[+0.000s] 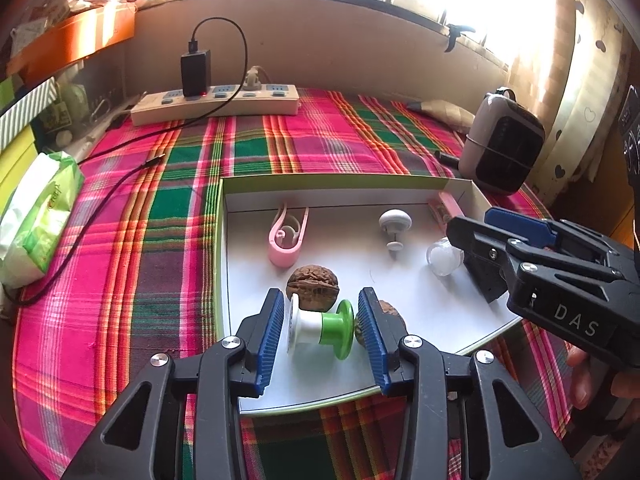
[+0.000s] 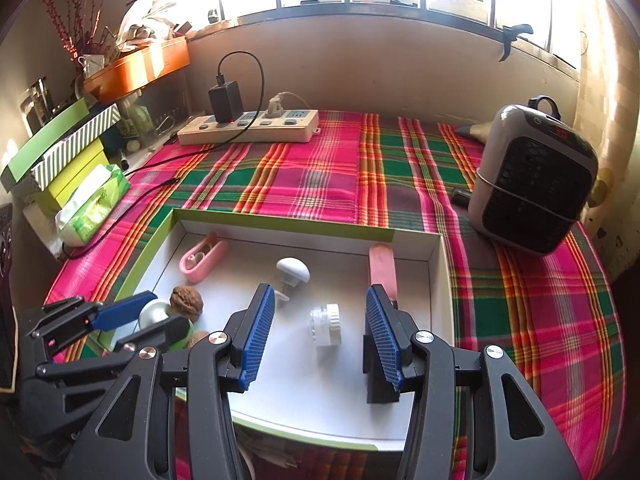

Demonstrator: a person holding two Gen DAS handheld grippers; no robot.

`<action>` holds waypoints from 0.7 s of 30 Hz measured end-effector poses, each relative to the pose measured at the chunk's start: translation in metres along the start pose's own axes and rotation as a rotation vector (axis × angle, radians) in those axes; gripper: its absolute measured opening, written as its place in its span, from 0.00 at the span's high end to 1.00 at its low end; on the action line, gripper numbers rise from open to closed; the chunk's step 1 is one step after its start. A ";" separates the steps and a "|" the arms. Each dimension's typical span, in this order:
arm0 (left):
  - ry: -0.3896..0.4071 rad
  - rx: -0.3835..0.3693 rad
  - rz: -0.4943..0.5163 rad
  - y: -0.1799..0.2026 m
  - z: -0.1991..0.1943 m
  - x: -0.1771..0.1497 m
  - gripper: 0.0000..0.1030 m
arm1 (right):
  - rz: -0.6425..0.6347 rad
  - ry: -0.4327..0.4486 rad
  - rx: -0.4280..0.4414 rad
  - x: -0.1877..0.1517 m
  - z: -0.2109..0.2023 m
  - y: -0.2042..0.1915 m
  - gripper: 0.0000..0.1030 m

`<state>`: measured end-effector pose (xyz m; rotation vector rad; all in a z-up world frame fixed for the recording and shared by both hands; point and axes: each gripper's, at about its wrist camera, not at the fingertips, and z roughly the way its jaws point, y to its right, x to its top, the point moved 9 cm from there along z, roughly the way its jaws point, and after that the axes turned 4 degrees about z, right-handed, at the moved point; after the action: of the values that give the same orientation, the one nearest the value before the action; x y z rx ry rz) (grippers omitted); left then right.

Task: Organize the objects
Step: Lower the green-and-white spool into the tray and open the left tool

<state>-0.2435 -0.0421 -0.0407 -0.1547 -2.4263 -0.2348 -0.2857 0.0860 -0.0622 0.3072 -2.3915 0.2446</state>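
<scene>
Left-wrist footage shows the white-and-green spool (image 1: 320, 330) lying on its side on the floor of the shallow green-edged box (image 1: 219, 240), which serves as the collecting tray on the plaid-covered table (image 1: 168, 208). The left gripper (image 1: 322, 334) is seen straddling the spool with its fingers (image 1: 269, 332) spread and a sliver of daylight on either side, so nothing is being gripped; the spool is judged to have been set down there on purpose, at the near edge of the box. Just behind the spool a walnut (image 1: 313, 282) is seen, and a second walnut (image 1: 390, 314) is partly hidden behind the right-hand pad. Deeper in the box, towards its far wall, a pink clip (image 1: 285, 240) and a white mushroom-shaped knob (image 1: 395, 225) have been laid apart. From the right-wrist view, the right gripper (image 2: 320, 338) is held over the box's right half, its fingers (image 2: 258, 336) open and touching nothing, with a small clear jar with a white cap (image 2: 326, 324) lying between them on the box floor and a pink bar (image 2: 382, 266) against the far wall.
</scene>
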 end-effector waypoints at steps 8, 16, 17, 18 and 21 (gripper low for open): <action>0.017 -0.009 -0.010 0.001 -0.008 -0.002 0.64 | 0.006 0.005 -0.004 -0.007 -0.010 0.003 0.52; 0.036 -0.016 -0.014 0.003 -0.021 -0.007 0.64 | 0.026 0.019 -0.007 -0.015 -0.023 0.008 0.52; 0.043 -0.018 -0.013 0.003 -0.024 -0.007 0.64 | 0.028 0.021 -0.005 -0.017 -0.025 0.008 0.52; 0.046 -0.017 -0.013 0.003 -0.025 -0.008 0.64 | 0.029 0.023 -0.004 -0.018 -0.027 0.008 0.52; 0.056 -0.017 -0.013 0.004 -0.032 -0.011 0.64 | 0.032 0.028 -0.007 -0.022 -0.032 0.009 0.52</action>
<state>-0.2145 -0.0455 -0.0233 -0.1381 -2.3712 -0.2626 -0.2519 0.1061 -0.0540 0.2607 -2.3706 0.2543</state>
